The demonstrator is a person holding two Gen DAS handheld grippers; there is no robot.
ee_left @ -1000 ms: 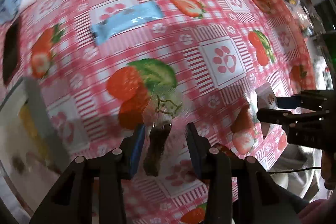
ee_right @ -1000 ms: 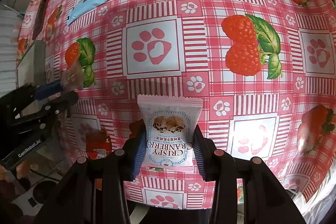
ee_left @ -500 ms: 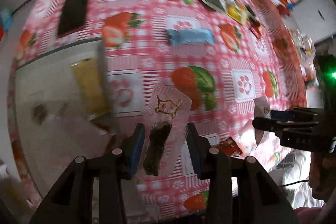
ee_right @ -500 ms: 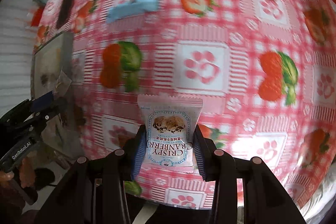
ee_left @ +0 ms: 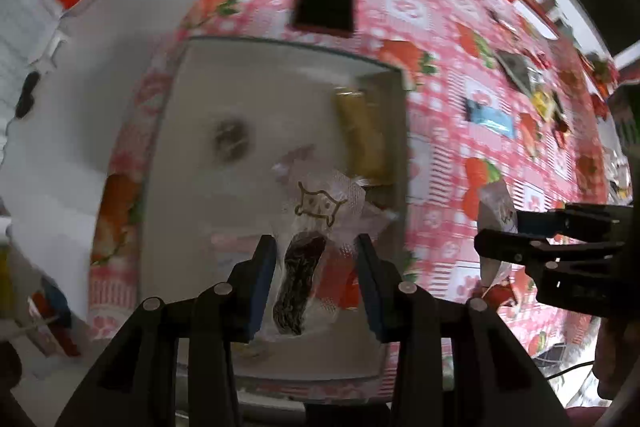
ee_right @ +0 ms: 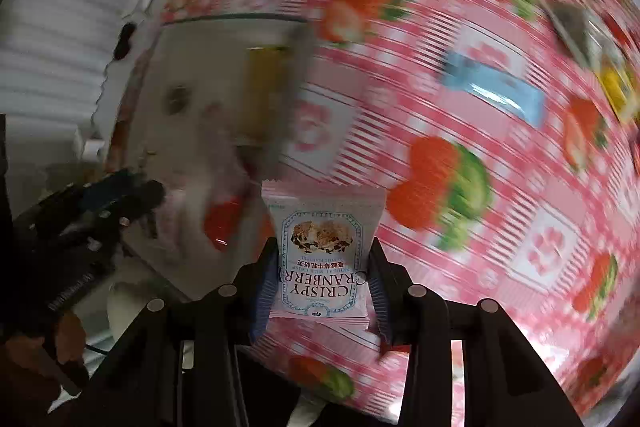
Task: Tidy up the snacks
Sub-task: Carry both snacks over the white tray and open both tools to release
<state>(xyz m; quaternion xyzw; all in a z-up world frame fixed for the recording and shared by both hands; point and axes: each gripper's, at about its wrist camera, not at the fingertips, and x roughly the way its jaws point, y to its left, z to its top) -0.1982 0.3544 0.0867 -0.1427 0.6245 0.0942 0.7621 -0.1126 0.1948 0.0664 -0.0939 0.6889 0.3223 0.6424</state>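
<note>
The left gripper (ee_left: 316, 283), clenched on a clear packet (ee_left: 316, 247) standing lengthwise between its fingers, hangs directly over the tray (ee_left: 192, 163), while the right gripper (ee_right: 320, 287), gripping the cranberry packet (ee_right: 320, 259), sits over tablecloth with the tray to the upper left.

Motion blur smears the tray (ee_right: 192, 75) and its contents (ee_right: 266, 95) beyond recognition in the right wrist view.
</note>
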